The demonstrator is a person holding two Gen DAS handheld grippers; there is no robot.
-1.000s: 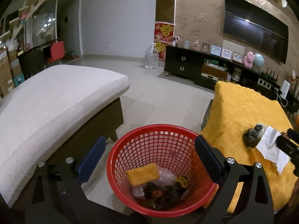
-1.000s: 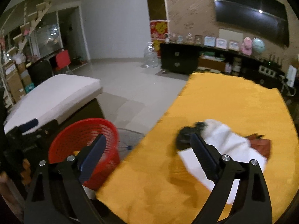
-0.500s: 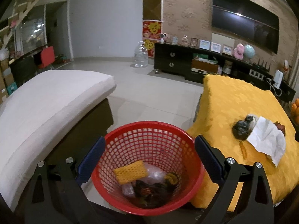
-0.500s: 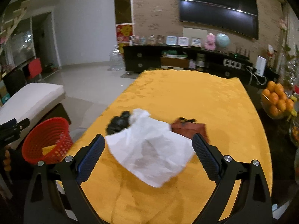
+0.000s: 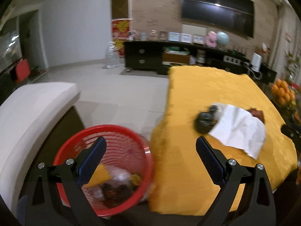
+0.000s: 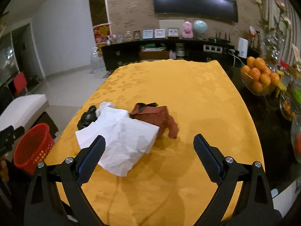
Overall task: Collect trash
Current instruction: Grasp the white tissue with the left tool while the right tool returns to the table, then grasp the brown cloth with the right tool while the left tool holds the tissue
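A crumpled white paper (image 6: 120,137) lies on the yellow tablecloth (image 6: 188,98), over part of a black crumpled bag (image 6: 87,117) and a brown wrapper (image 6: 160,116). My right gripper (image 6: 148,150) is open and empty, just short of the paper. A red basket (image 5: 122,146) holding several scraps stands on the floor at the table's left edge. My left gripper (image 5: 150,156) is open and empty above the basket's right rim. The paper (image 5: 242,130) and black bag (image 5: 205,120) also show in the left wrist view.
A cream cushioned bench (image 5: 32,113) stands left of the basket. A bowl of oranges (image 6: 259,77) and glassware sit on the dark surface right of the table. A black TV cabinet (image 6: 169,52) lines the far wall.
My left gripper has swung right, from centred over the basket toward the table edge. My right gripper has moved right and further over the table, facing the paper pile.
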